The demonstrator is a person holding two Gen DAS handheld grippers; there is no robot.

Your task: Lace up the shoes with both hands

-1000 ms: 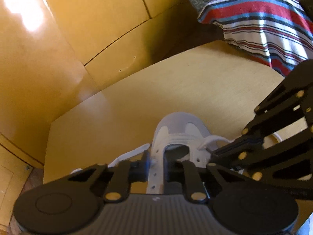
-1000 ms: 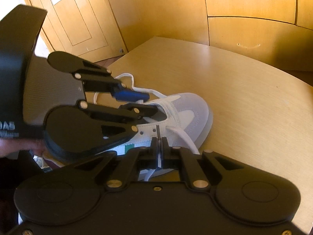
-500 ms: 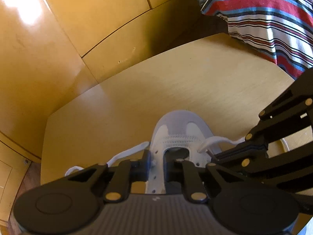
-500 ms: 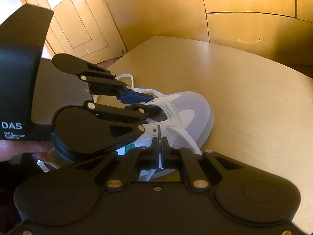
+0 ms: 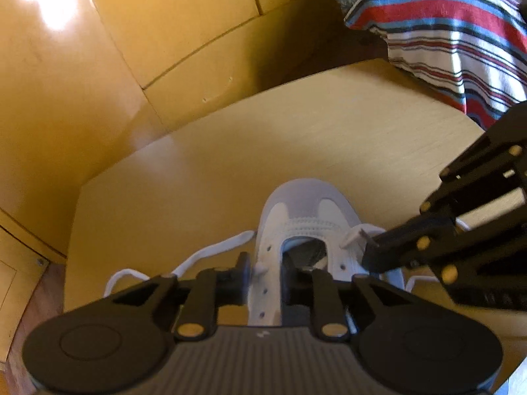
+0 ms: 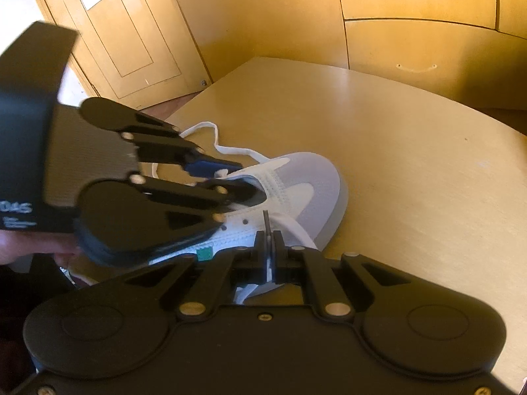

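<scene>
the shoe [image 5: 309, 230] sits near the desk's [image 5: 204, 177] near edge, toe pointing at the wall, with bare top open ahead of it and to both sides (a striped blanket [image 5: 454, 33] hangs past the far right corner). the left gripper [image 5: 265, 276] tilts down over the eyelet flap, its jaws opening astride it. the right gripper [image 6: 269, 247] slants in from the shoe's right side, jaws clamped on the lace [image 6: 293, 230].
</scene>
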